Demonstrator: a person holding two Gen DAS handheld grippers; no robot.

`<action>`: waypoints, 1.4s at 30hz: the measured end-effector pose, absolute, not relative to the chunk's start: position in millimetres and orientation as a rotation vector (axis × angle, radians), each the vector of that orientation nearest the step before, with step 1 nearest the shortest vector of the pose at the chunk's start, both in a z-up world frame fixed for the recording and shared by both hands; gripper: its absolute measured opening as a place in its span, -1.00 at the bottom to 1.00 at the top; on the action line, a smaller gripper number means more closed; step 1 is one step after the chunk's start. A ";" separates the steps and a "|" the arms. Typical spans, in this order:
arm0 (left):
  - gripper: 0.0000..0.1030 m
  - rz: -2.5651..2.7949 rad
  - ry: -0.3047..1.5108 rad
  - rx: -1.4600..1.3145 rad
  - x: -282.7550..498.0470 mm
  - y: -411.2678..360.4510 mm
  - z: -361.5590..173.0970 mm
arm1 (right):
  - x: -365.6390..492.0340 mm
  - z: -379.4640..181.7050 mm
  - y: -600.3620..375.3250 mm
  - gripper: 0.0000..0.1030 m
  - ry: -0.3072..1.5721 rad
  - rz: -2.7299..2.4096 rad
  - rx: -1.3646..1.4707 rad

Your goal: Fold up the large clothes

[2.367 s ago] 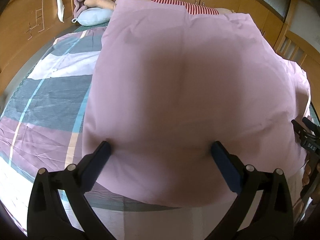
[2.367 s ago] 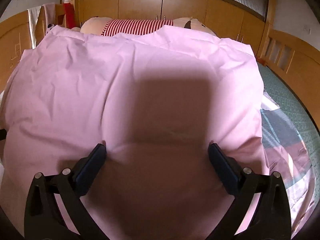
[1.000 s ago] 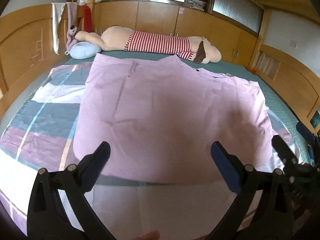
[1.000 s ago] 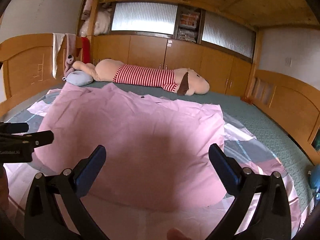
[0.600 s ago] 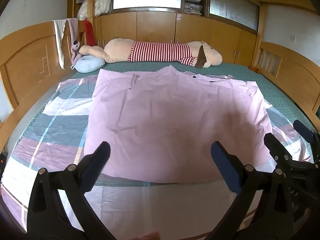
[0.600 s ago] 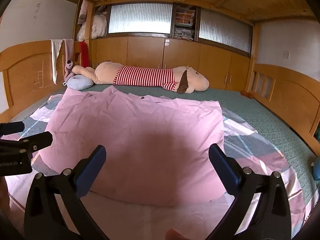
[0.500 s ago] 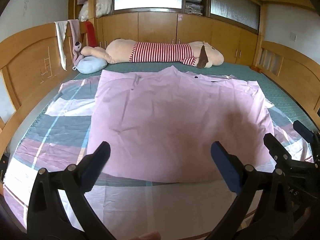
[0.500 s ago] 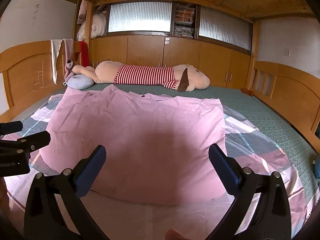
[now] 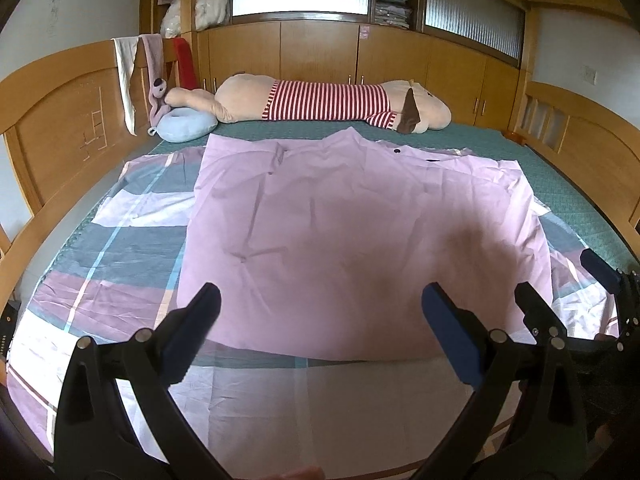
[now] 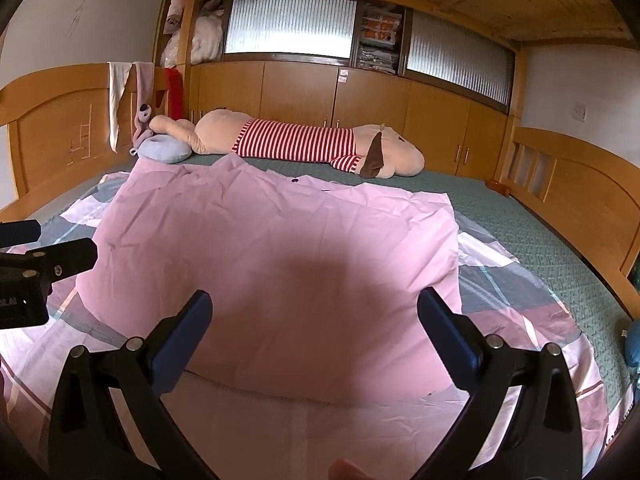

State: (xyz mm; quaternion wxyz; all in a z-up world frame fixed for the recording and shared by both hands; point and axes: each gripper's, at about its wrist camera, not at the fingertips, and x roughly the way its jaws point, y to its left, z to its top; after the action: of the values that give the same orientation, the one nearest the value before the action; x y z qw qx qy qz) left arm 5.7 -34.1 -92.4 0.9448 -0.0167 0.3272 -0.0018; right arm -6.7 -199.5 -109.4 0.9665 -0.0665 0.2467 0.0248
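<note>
Big change from a couple seconds back: both cameras were pressed right over the pink cloth then, with the fabric filling the views, and now they've pulled up and back so the whole bed shows. Compared with half a second ago it's barely different, just a touch higher.

Using the pink garment (image 9: pixel 360 232) as the anchor, left to right: off its left side the plaid bedsheet (image 9: pixel 132 236) is exposed, and past that is the wooden headboard (image 9: pixel 60 128) with a white cloth and a pinkish towel hung over its top. Beyond the garment's far left corner sits a light blue pillow (image 9: pixel 186 128). Along the far edge lies a long plush dog (image 9: pixel 328 102) in a red-and-white striped shirt, apart from the garment, with green bed cover showing between them. The garment itself is spread flat on the sheet, roughly square, with a few dark buttons near its far edge.

The left gripper (image 9: pixel 320 312) hovers above the garment's near edge, jaws spread wide, nothing in them. The right gripper (image 10: pixel 314 320) is the same deal in its own view: jaws wide apart, empty, over the near edge. Each gripper pokes into the other's view at the side.

The only storage is the cabinets (image 10: pixel 340 92) behind the plush, doors closed, with folded stuff stacked in an open shelf above them.
</note>
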 end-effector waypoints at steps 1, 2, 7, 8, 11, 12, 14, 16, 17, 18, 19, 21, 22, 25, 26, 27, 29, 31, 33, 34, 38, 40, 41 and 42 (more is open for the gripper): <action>0.96 -0.003 0.669 -0.033 6.0 -34.4 -93.0 | -6.9 -109.5 -199.1 0.97 0.498 0.049 -0.136; 0.96 -0.004 0.671 -0.033 6.4 -34.6 -93.5 | -7.1 -109.6 -198.6 0.97 0.498 0.050 -0.138; 0.96 -0.005 0.671 -0.036 6.3 -34.9 -93.5 | -7.6 -110.4 -197.8 0.97 0.499 0.052 -0.135; 0.96 -0.005 0.671 -0.037 6.3 -34.9 -93.4 | -7.6 -110.5 -198.0 0.97 0.499 0.052 -0.134; 0.96 -0.008 0.669 -0.035 5.7 -35.6 -93.5 | -7.2 -110.7 -198.6 0.97 0.501 0.054 -0.135; 0.96 -0.008 0.670 -0.034 5.8 -35.9 -93.8 | -7.4 -110.9 -197.8 0.97 0.502 0.053 -0.135; 0.96 -0.009 0.672 -0.035 6.0 -36.3 -94.0 | -7.3 -111.4 -197.0 0.97 0.506 0.054 -0.132; 0.96 -0.010 0.675 -0.038 6.2 -36.0 -94.3 | -7.2 -111.8 -196.3 0.97 0.509 0.055 -0.131; 0.96 -0.012 0.677 -0.040 6.5 -35.7 -94.5 | -7.1 -112.1 -195.5 0.97 0.511 0.054 -0.132; 0.96 -0.011 0.678 -0.042 6.7 -35.6 -94.5 | -6.9 -112.5 -194.6 0.97 0.513 0.055 -0.135; 0.96 -0.011 0.679 -0.042 6.8 -35.8 -94.6 | -6.8 -112.9 -193.8 0.97 0.515 0.055 -0.137; 0.96 -0.012 0.679 -0.043 6.5 -35.6 -94.6 | -6.8 -114.0 -192.5 0.97 0.518 0.056 -0.140; 0.96 -0.013 0.678 -0.043 6.1 -35.9 -94.5 | -7.0 -114.5 -191.8 0.97 0.519 0.057 -0.142; 0.96 -0.010 0.675 -0.036 5.4 -37.0 -94.3 | -7.1 -115.2 -190.0 0.97 0.520 0.056 -0.147; 0.96 -0.009 0.675 -0.035 5.4 -37.1 -94.4 | -7.1 -115.2 -189.6 0.97 0.521 0.056 -0.148; 0.96 -0.010 0.676 -0.036 5.5 -36.9 -94.7 | -7.0 -115.4 -189.6 0.97 0.521 0.056 -0.148; 0.96 -0.011 0.678 -0.039 5.4 -36.5 -94.9 | -7.0 -115.5 -189.2 0.97 0.521 0.056 -0.148; 0.96 -0.011 0.679 -0.042 5.2 -35.4 -95.4 | -7.1 -115.4 -189.0 0.97 0.522 0.055 -0.148; 0.96 -0.013 0.681 -0.049 5.1 -34.2 -95.5 | -7.2 -116.3 -188.8 0.97 0.523 0.057 -0.149; 0.96 -0.014 0.682 -0.052 5.5 -33.5 -95.6 | -7.1 -116.6 -188.3 0.97 0.525 0.057 -0.150; 0.96 -0.015 0.690 -0.067 6.7 -31.0 -96.5 | -6.4 -118.6 -187.0 0.97 0.529 0.059 -0.153; 0.96 -0.018 0.693 -0.070 7.3 -30.4 -96.8 | -6.3 -119.5 -186.3 0.97 0.532 0.060 -0.153; 0.96 -0.018 0.695 -0.070 7.5 -30.5 -97.0 | -6.1 -119.9 -186.1 0.97 0.534 0.061 -0.154; 0.96 -0.017 0.696 -0.068 7.7 -30.7 -97.2 | -6.2 -120.4 -186.1 0.97 0.534 0.062 -0.154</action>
State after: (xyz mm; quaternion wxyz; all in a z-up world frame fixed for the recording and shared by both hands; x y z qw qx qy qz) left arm 7.7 -30.7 -97.2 0.9395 -0.0336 0.3409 -0.0084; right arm -6.2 -186.1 -120.4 0.9611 -0.0762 0.2637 0.0305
